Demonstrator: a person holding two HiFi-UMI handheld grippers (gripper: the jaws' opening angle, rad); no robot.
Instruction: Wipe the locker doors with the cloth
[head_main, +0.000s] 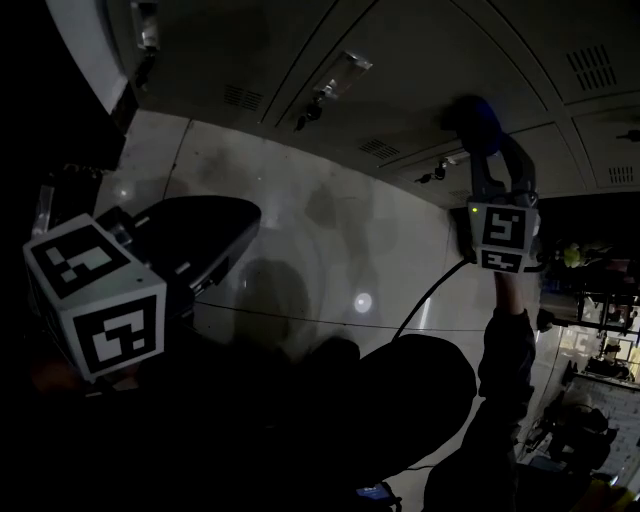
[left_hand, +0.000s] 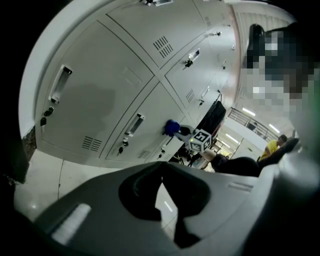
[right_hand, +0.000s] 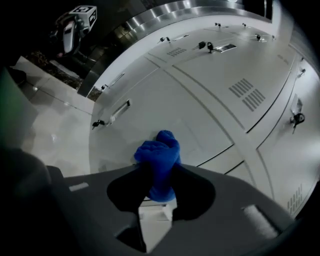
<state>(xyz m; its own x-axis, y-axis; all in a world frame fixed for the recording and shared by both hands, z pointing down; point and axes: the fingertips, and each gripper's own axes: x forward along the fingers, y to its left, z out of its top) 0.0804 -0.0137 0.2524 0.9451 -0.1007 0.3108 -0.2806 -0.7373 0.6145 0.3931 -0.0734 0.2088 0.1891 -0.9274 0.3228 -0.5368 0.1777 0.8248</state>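
Note:
A bunched blue cloth (right_hand: 159, 159) is pinched in my right gripper (right_hand: 159, 172) and pressed against a grey locker door (right_hand: 200, 115). In the head view the right gripper (head_main: 487, 150) reaches up to the lockers with the cloth (head_main: 476, 118) at its tip, near a door seam. My left gripper (left_hand: 161, 169) is shut with nothing between its fingers and hangs away from the lockers, over the floor. From the left gripper view the cloth (left_hand: 171, 127) shows as a small blue lump on a lower locker door (left_hand: 100, 85). In the head view only the left gripper's marker cube (head_main: 95, 300) stands out clearly.
The locker doors carry handles (left_hand: 134, 124), keys (head_main: 310, 112) and vent slots (right_hand: 247, 92). Glossy pale floor tiles (head_main: 330, 260) run below the lockers. A black cable (head_main: 430, 290) trails from the right gripper. A person in yellow (left_hand: 272, 146) stands far back.

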